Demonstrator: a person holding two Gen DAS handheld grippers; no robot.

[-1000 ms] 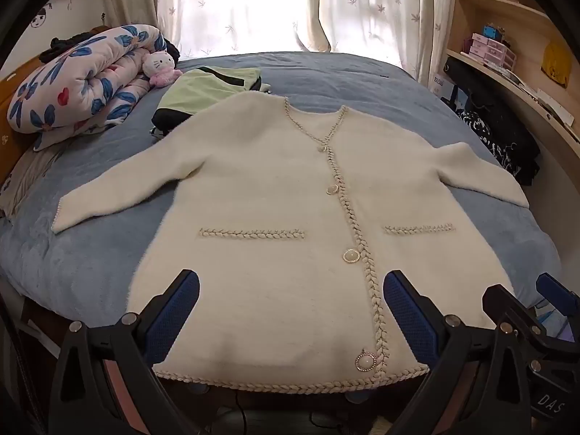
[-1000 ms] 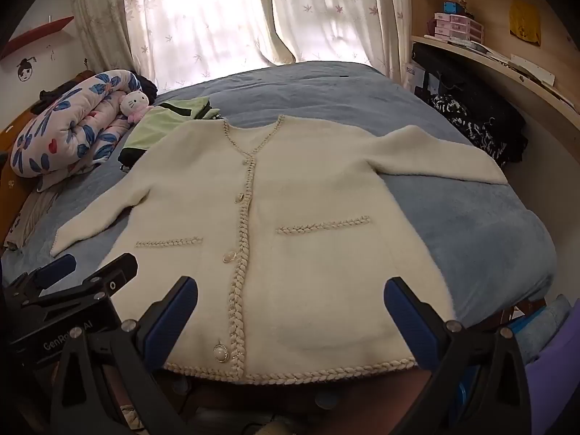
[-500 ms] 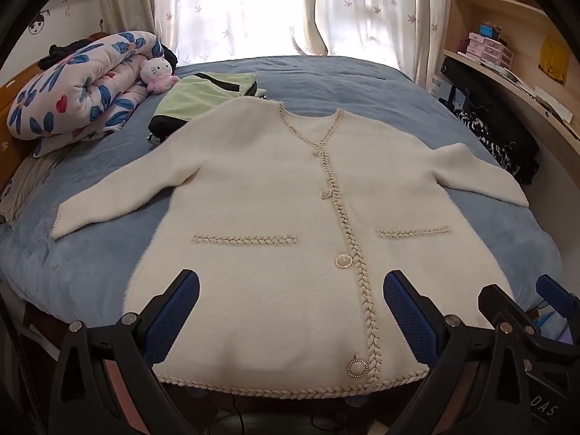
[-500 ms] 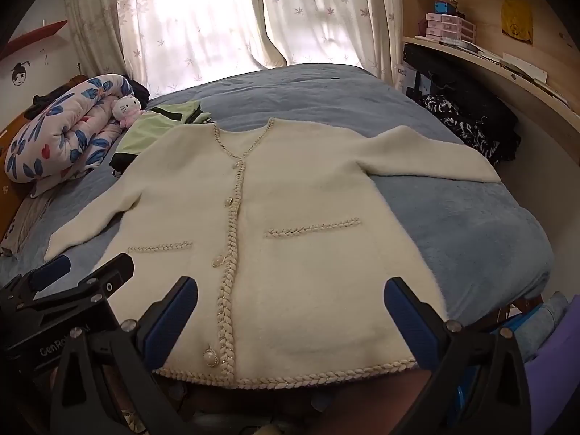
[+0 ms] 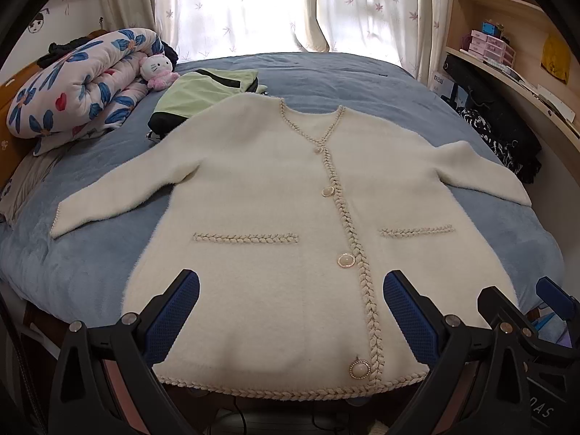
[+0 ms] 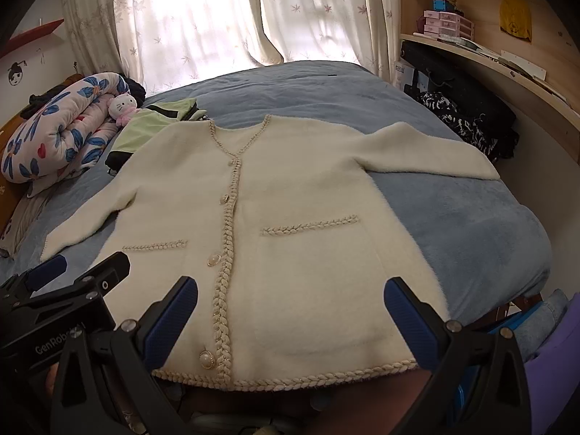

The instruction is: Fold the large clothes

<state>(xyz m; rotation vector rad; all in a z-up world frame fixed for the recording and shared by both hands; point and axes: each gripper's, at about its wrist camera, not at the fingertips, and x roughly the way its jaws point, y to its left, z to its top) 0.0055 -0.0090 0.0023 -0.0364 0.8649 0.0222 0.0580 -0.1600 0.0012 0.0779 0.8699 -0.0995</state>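
A cream fuzzy cardigan [image 5: 275,195] with braided trim and pearl buttons lies flat and face up on the blue bed, sleeves spread out to both sides; it also shows in the right wrist view [image 6: 301,217]. My left gripper [image 5: 290,308] is open and empty, hovering above the hem's left half. My right gripper [image 6: 290,311] is open and empty above the hem's right half. The right gripper shows at the lower right of the left wrist view [image 5: 525,326], and the left gripper at the lower left of the right wrist view [image 6: 65,290].
A blue bed [image 5: 362,79] holds a folded green garment [image 5: 203,90], a rolled floral quilt [image 5: 79,83] and a plush toy [image 5: 157,70] at the far left. Shelves [image 6: 489,61] and dark bags [image 6: 467,119] line the right wall. Curtains [image 5: 253,7] hang behind.
Both grippers have moved forward and slightly down toward the cardigan's hem. The cardigan has not moved and both grippers stay open.
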